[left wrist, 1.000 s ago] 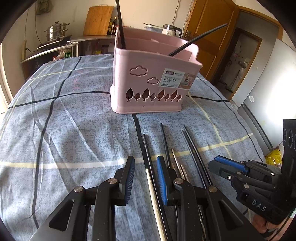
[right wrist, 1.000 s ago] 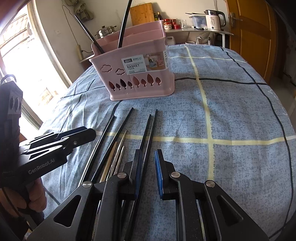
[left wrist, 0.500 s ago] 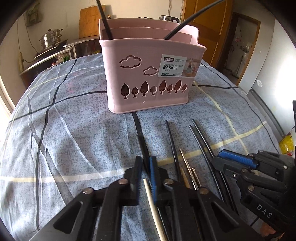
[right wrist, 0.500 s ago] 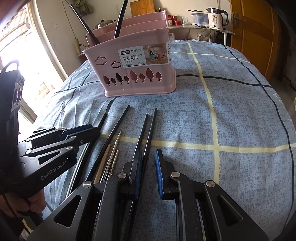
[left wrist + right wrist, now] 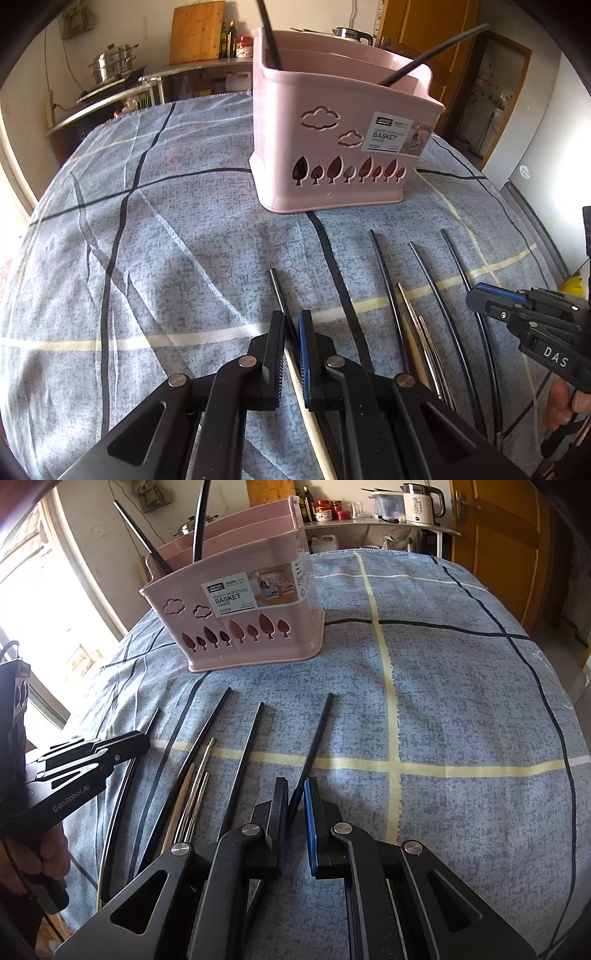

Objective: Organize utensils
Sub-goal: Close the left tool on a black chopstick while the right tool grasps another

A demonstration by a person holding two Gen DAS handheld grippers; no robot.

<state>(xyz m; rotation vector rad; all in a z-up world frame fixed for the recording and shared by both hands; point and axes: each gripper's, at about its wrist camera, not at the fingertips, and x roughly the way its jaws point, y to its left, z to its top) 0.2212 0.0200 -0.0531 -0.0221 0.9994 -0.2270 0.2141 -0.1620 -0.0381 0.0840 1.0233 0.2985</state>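
Chopsticks lie in a loose row on the cloth (image 5: 177, 229), tips aimed at the pink basket (image 5: 343, 147), which stands well ahead of both tools and already has two sticks leaning in it. The left gripper (image 5: 291, 332) has its pads pinched tight on one chopstick (image 5: 280, 295), dark at the tip that pokes out ahead and pale behind the pads. The right gripper (image 5: 295, 801) has just been closing on a black chopstick (image 5: 314, 738) at the right end of the row; its jaws are narrow, and the stick looks pinched between them.

To do this well, I'd say lift each stick straight up off the cloth before swinging it, so it doesn't drag the neighbours just beside it. Keep the grip firm; a thin stick can pivot between the pads. Then tip each stick upright over the basket and lower it in.
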